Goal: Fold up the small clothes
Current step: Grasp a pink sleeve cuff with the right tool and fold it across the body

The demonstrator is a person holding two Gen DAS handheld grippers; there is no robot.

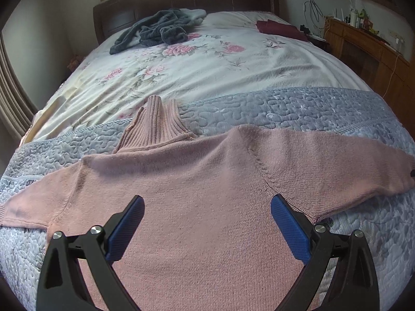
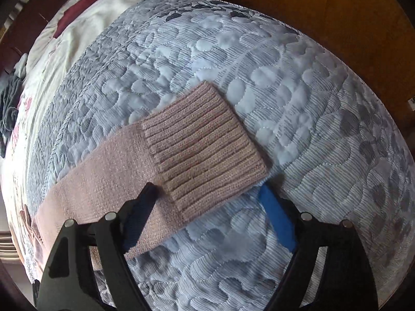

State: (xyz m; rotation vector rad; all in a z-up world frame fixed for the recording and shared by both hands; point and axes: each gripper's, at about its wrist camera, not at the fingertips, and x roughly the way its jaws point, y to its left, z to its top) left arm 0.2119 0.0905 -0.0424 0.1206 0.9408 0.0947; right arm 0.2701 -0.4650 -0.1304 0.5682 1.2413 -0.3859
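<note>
Pink knit is all you have in front of you — the sweater (image 1: 197, 181) lies spread flat on the grey quilted blanket (image 1: 298, 108) at the near end of the bed, its ribbed turtleneck collar (image 1: 158, 124) pointing away from you and both sleeves stretched out to the sides. As far as these views show, no fold has been made yet: the body is open and smooth, neither sleeve is turned in, so nearly all of the folding lies ahead.

Your left gripper (image 1: 207, 207) hovers over the chest of the sweater with its blue pads wide apart, holding nothing. Your right gripper (image 2: 208, 193) is out at the end of the right sleeve (image 2: 109, 163), also spread apart and unclamped; one finger sits over the plain knit just behind the ribbed cuff (image 2: 202, 150), the other beside the cuff's near edge over the blanket — whether either touches the fabric, you cannot tell from here.

My read is that the sleeve is your first step: close on the cuff and bring it across the body. Other clothes wait further up the bed, a grey heap (image 1: 153, 31) and a dark red piece (image 1: 280, 28).
</note>
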